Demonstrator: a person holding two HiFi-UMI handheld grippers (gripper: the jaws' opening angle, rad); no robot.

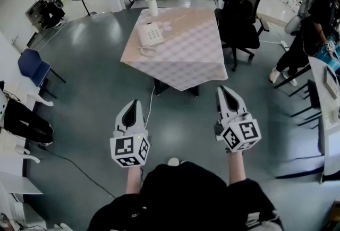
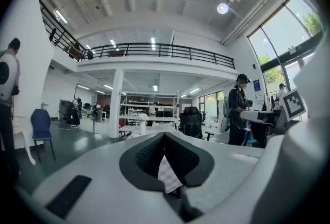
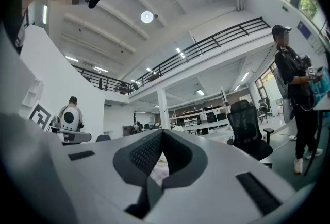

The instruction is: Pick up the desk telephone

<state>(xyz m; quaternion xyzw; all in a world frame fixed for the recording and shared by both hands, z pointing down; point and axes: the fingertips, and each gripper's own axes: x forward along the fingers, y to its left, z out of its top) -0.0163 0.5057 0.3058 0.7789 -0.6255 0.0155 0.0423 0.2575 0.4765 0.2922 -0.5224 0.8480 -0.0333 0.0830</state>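
Ahead, the telephone sits on the far left part of a table covered with a checked cloth, with its coiled cord lying on the cloth just on its near side. A white vase with pale flowers stands just beyond the telephone at the table's far edge. A black chair stands close to the table's right side, and a blue chair is well off to the left. A person in dark clothes stands at the far right. Both grippers are held over the grey floor, on the near side of the table and well apart from the telephone. The left gripper points toward the table's near left corner, and its fingers are clenched together with nothing between them. The right gripper points toward the near right corner, its fingers likewise pressed tip to tip and empty. Each carries 1 marker cube at its rear: the left cube and the right cube. A thin white cable runs down from the table's near edge to the floor between the 2 grippers.
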